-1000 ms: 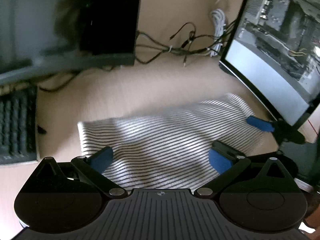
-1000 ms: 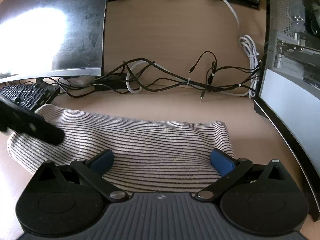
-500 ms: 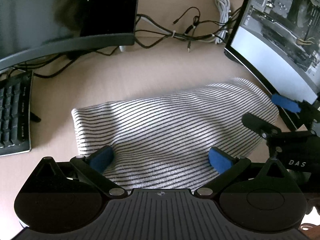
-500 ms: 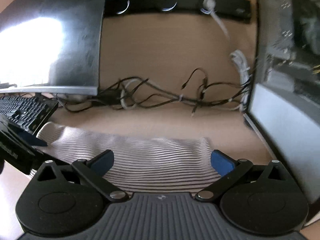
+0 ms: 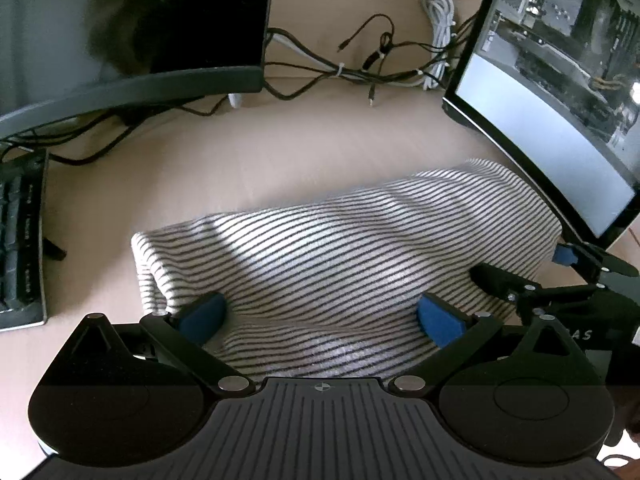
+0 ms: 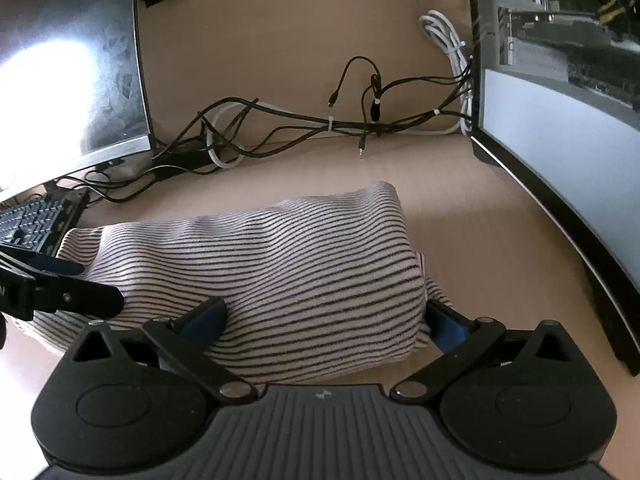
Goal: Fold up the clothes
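A soft, finely striped knit garment (image 5: 344,256) lies folded in a rounded oblong on the smooth tan bench (image 5: 208,168), the left gripper (image 5: 320,316) and right gripper (image 6: 324,320) at six o'clock, blue-padded jaws spread wide astride it.

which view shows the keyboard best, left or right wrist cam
The right wrist view: the keyboard sits at the left edge with rows of keys readable, though the left gripper overlaps its near end. In the left wrist view the keyboard is a narrow, dark, edge-cropped strip.
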Demonstrator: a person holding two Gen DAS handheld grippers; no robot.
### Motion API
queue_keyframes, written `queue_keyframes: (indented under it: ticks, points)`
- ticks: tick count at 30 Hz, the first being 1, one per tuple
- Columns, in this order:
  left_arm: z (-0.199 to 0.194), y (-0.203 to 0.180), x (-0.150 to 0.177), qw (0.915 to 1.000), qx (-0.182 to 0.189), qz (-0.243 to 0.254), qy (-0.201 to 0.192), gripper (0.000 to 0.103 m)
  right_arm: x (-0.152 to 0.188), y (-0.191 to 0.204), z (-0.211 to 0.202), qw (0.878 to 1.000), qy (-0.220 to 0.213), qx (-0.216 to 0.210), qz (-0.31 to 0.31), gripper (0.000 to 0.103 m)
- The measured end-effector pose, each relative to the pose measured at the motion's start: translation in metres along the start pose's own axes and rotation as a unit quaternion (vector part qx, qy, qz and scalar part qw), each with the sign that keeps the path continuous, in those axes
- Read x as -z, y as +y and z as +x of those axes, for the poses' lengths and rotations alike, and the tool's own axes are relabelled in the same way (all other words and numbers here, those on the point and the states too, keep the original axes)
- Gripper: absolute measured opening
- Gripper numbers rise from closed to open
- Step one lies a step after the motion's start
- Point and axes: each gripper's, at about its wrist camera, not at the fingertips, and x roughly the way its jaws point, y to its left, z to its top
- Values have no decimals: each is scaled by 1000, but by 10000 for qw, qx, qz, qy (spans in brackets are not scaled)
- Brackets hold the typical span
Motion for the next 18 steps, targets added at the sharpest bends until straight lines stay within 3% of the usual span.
queue_keyframes:
  ticks: [7,18]
  points:
    - [5,9,-5,9999,114,-93,-88,103,-4,6,8,9997,-33,221,-92,103]
    - [-36,3,12,9978,-302,-308,-504,103,7,6,-6,9994,74,229,237,103]
